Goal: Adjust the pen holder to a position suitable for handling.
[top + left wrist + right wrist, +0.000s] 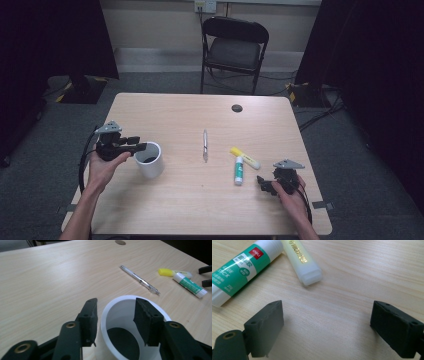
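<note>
Over the table from the high view: white cup (pixel 149 159) stands upright at the left-centre, w/ the left gripper (pixel 140 146) reaching across its near rim from the person's left hand (pixel 104 167); pen (pixel 205 145) lies mid-table, well apart, highlighter (pixel 245 158) and glue stick (pixel 239 170) touching each other to the right, and the right gripper (pixel 263 184) rests low near the table's right edge, just beside them, nothing in it. Left gripper view: jaws straddle the cup (pixel 125 322) wall, one outside, one inside over the dark bottom; partly closed, but a sliver of gap shows at the outer jaw, so I'd say not clamped yet, no firm hold. Risk, imo: grip on a thin curved wall near the rim is off-centre, so the cup could tip or twist when lifted, or skid if the jaws shove it before both pads bite. Right gripper view: jaws spread wide over bare wood, empty; glue stick (pixel 239 268) and highlighter (pixel 300 261) lie ahead, untouched.
</note>
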Demonstrator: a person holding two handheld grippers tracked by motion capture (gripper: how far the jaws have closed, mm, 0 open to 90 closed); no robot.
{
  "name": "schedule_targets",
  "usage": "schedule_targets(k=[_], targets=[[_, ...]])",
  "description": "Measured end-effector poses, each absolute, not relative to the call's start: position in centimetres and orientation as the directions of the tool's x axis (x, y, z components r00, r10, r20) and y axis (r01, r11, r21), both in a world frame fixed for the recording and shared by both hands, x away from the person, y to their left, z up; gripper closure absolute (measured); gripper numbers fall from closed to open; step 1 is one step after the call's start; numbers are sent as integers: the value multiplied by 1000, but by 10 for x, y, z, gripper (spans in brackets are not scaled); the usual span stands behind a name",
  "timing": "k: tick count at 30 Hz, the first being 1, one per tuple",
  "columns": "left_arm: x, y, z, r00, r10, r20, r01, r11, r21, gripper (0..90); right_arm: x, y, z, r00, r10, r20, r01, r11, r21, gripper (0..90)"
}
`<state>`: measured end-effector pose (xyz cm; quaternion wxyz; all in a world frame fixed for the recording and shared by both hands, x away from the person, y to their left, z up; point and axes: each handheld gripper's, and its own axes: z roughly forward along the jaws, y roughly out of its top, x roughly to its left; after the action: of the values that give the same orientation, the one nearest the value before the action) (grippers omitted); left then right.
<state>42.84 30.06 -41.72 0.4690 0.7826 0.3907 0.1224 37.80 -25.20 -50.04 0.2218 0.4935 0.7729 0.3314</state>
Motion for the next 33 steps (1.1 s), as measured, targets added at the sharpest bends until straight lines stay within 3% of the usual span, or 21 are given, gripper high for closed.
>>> schedule_targets(k=[4, 9, 33], targets=[[429, 300, -420, 666, 723, -183, 500, -251, 828, 635, 378, -252, -500, -415, 910, -16, 616, 293, 731, 107], [431, 297, -422, 652, 744, -146, 499, -276, 822, 641, 378, -252, -500, -414, 910, -14, 616, 292, 731, 107], [433, 295, -431, 648, 750, -132, 521, -310, 796, 790, 378, -252, -500, -414, 910, -17, 616, 293, 732, 108]])
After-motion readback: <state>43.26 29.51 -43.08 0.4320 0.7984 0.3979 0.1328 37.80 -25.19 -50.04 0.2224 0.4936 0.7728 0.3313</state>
